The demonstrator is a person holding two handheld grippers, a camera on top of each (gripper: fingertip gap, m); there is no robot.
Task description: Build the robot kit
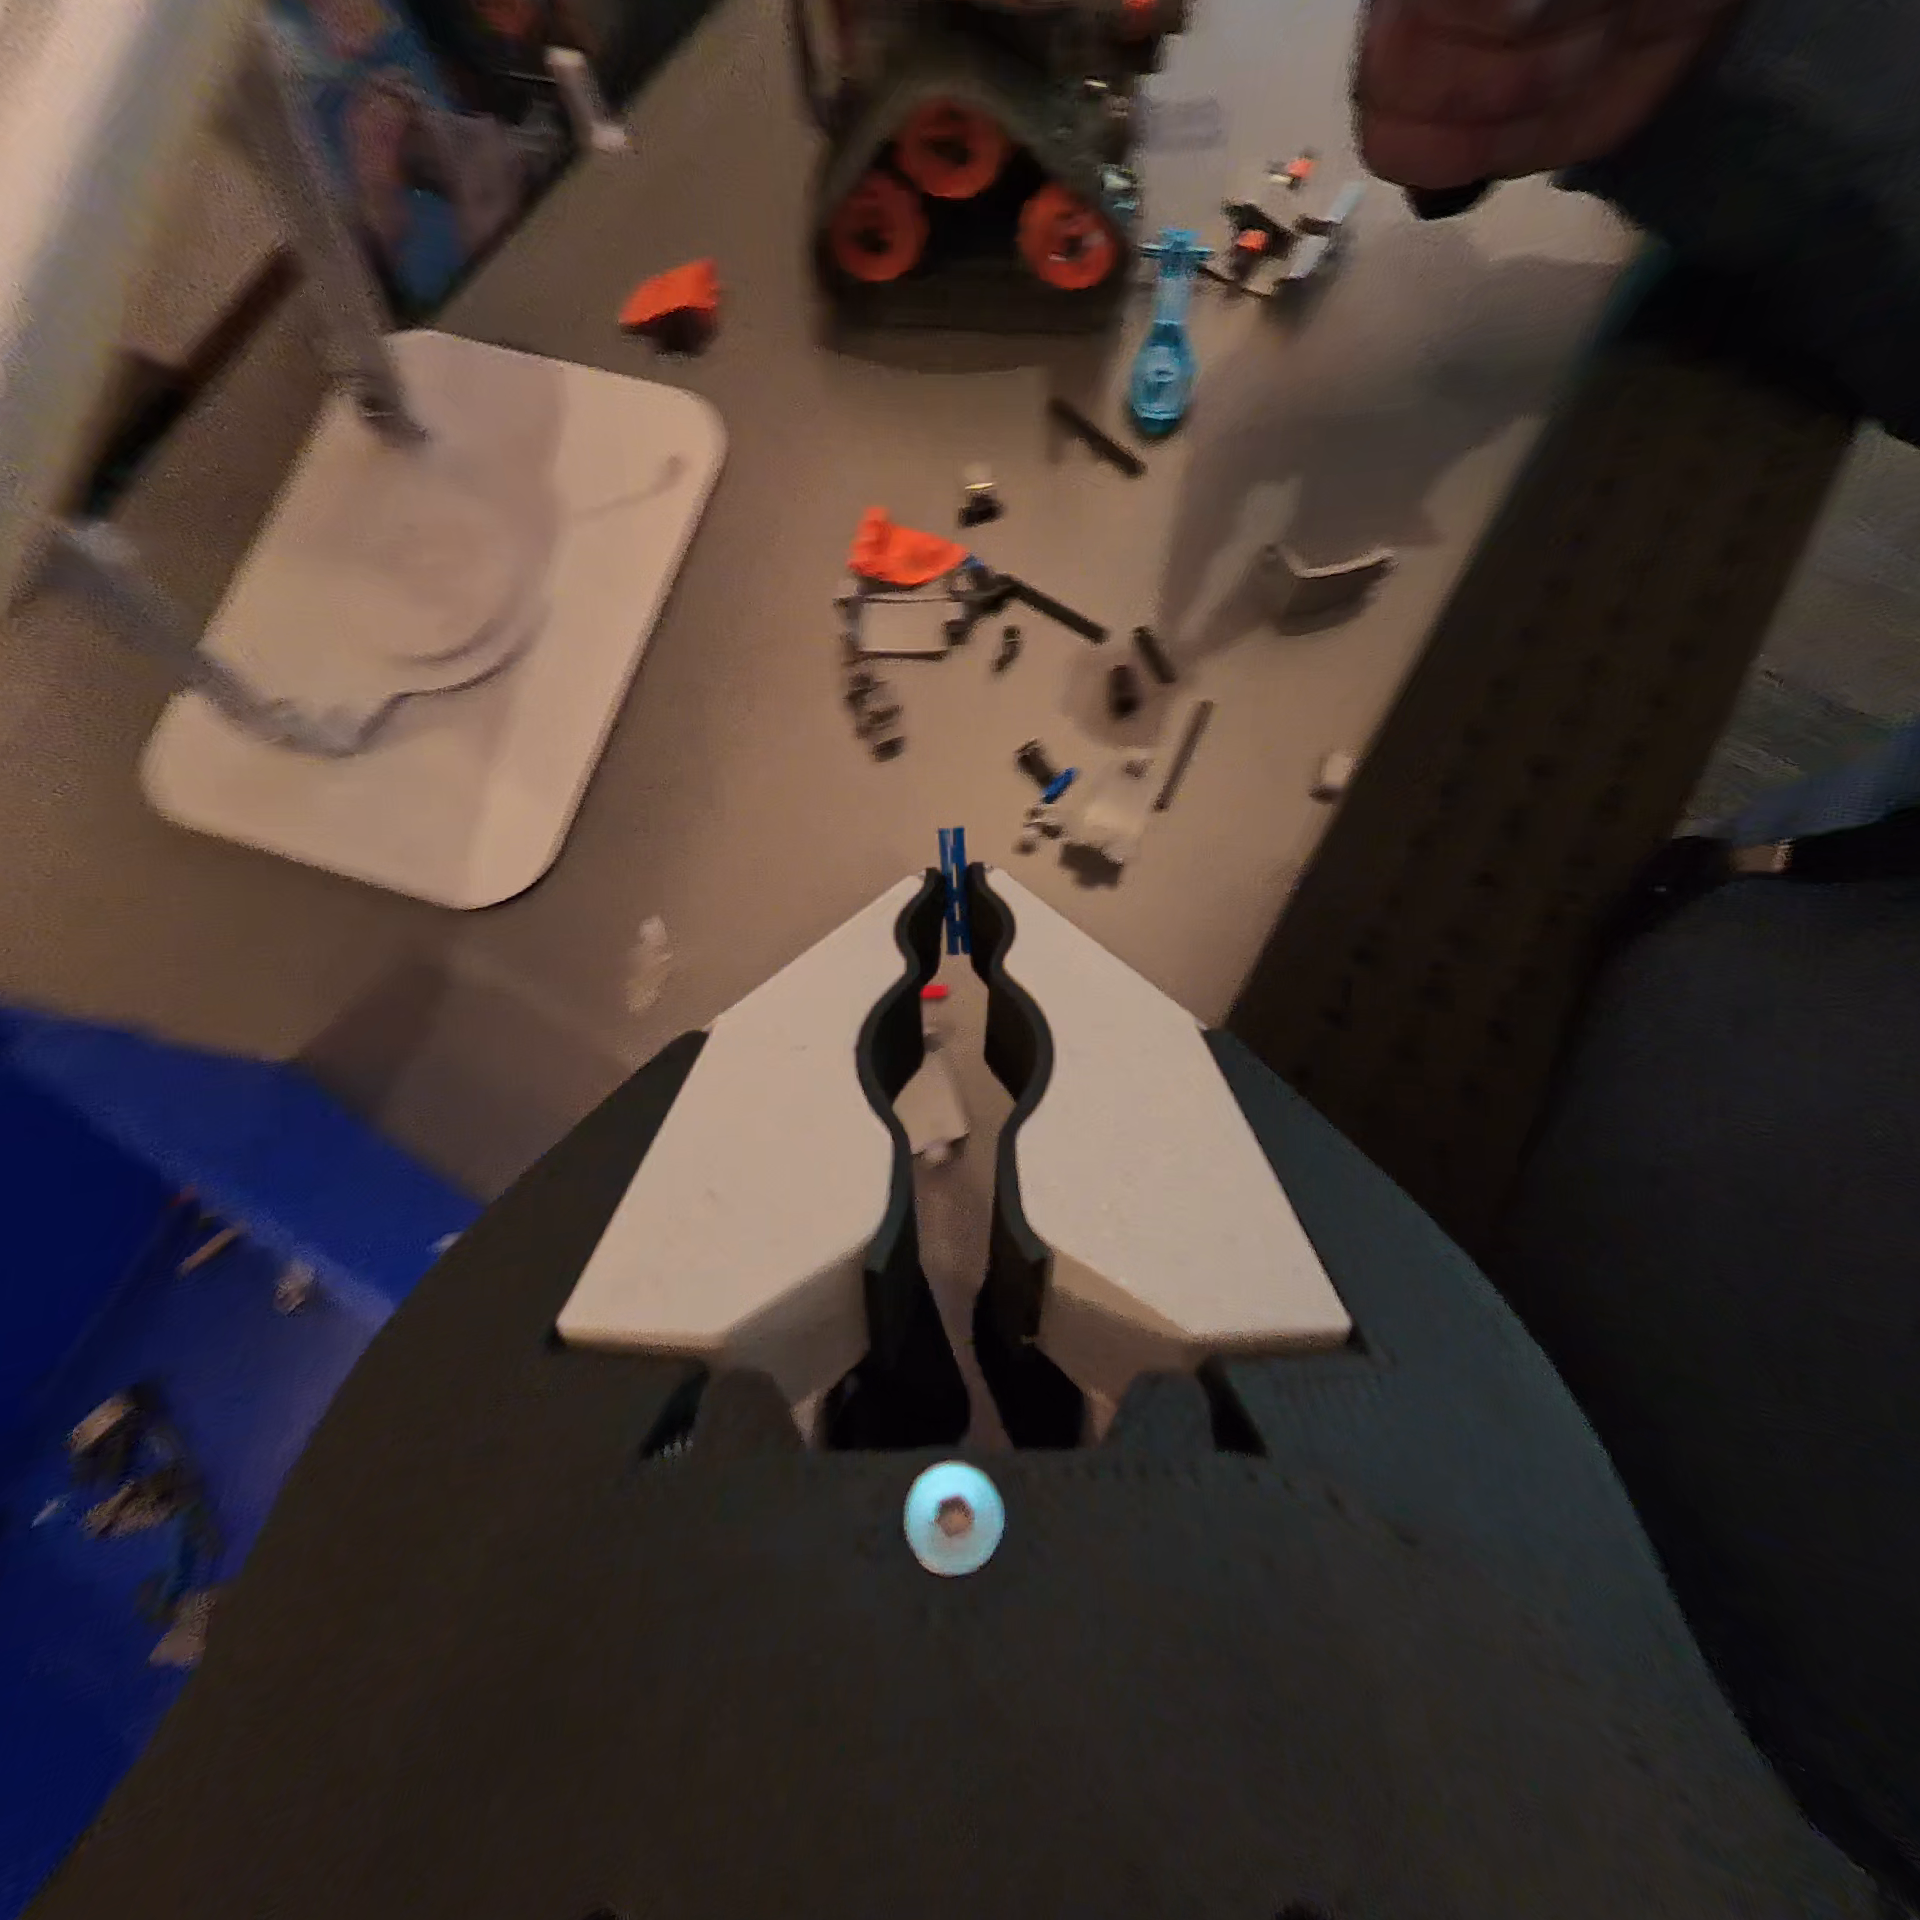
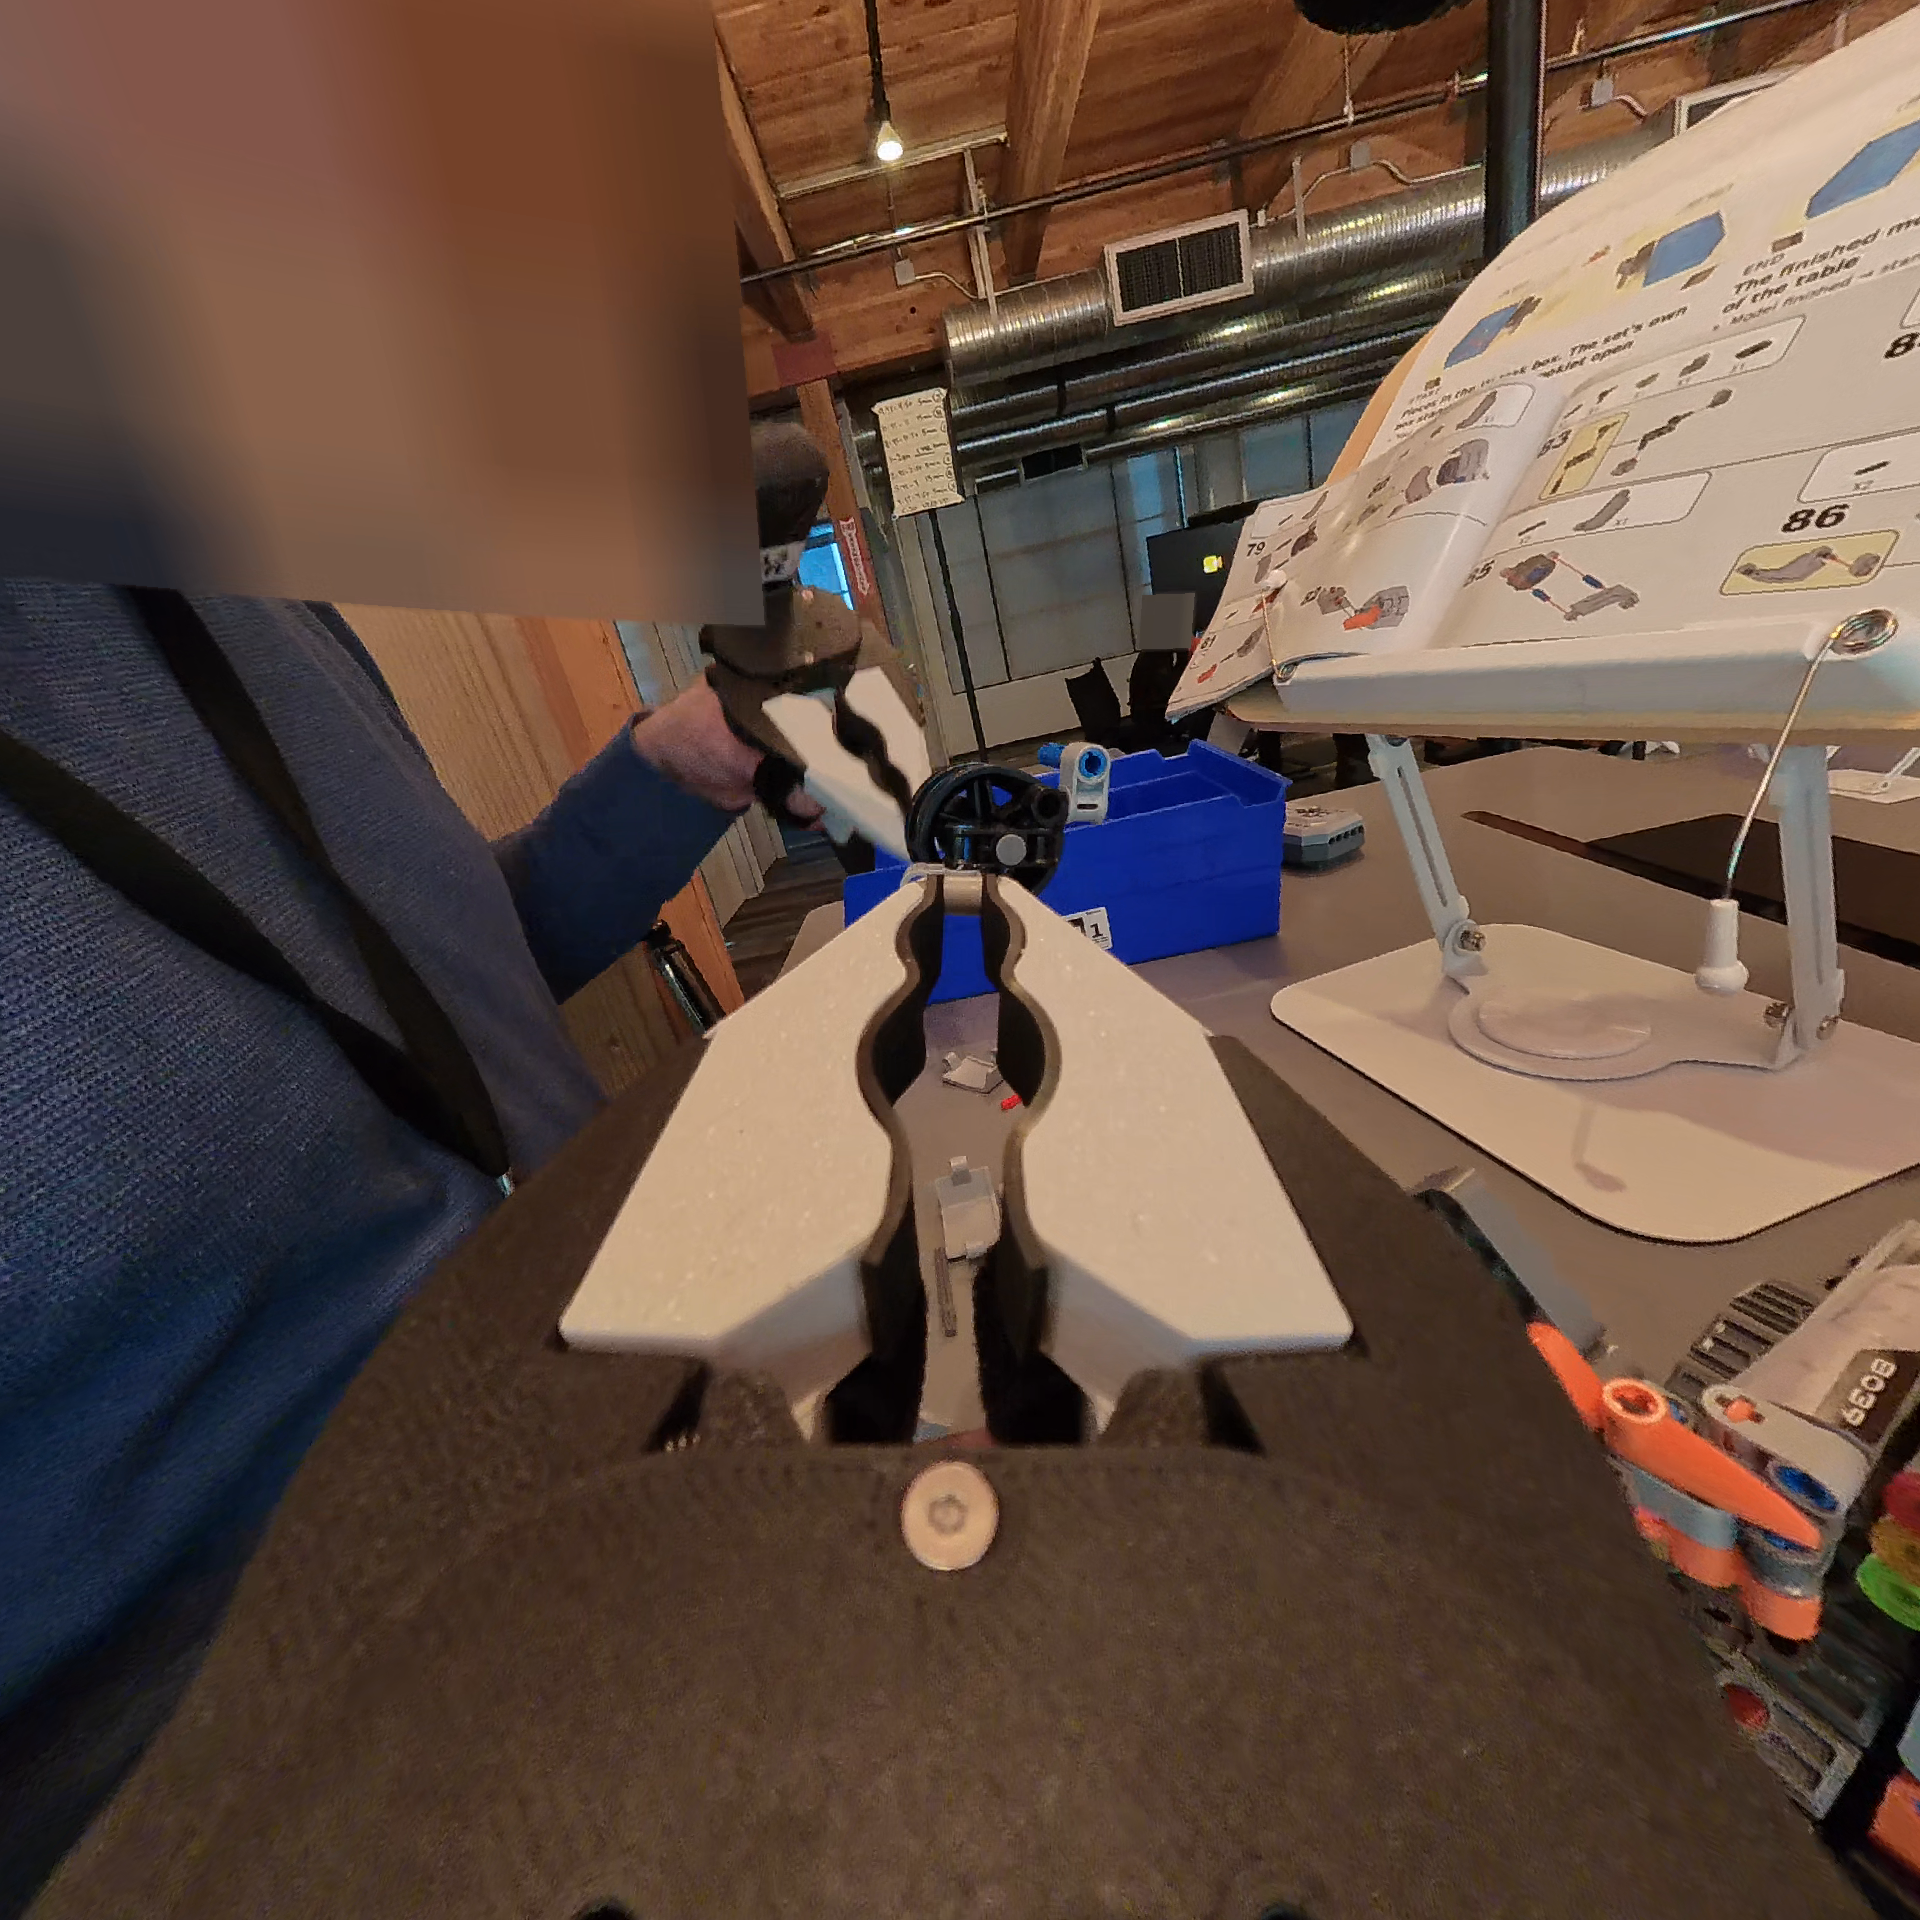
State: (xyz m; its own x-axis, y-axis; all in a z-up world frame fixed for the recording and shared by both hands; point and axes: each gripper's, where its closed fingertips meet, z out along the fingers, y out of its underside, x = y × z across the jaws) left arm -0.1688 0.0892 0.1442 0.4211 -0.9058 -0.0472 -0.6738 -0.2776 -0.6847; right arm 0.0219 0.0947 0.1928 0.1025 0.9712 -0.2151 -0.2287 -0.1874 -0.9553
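So, left wrist view first: the left gripper (image 1: 953, 883) has its fingers pinched together on a thin blue pin (image 1: 953, 896). The pin sticks out past the tips and is held up over the grey table (image 1: 727, 831). Below it is a scatter of small black pieces (image 1: 1039, 665), plus an orange piece (image 1: 902, 551). Farther off there's a model with orange wheels (image 1: 961, 197). A white stand base (image 1: 447, 623) sits to the left, and a blue bin (image 1: 156, 1299) is near left. The whole view is smeary, so I can't name most of the little bits, and the pin's lower end is buried between the pads.

Right wrist view: the right gripper (image 2: 961, 894) is clamped on the bottom of a black spoked wheel (image 2: 982, 826) that has a grey pin in it. What exactly the tips bite on is hidden. The other gripper, in a hand (image 2: 717, 753), sits just beside the wheel on its left. An instruction booklet (image 2: 1558, 468) is propped up far right, and an orange-and-grey assembly (image 2: 1714, 1507) is cut off at the near right edge.
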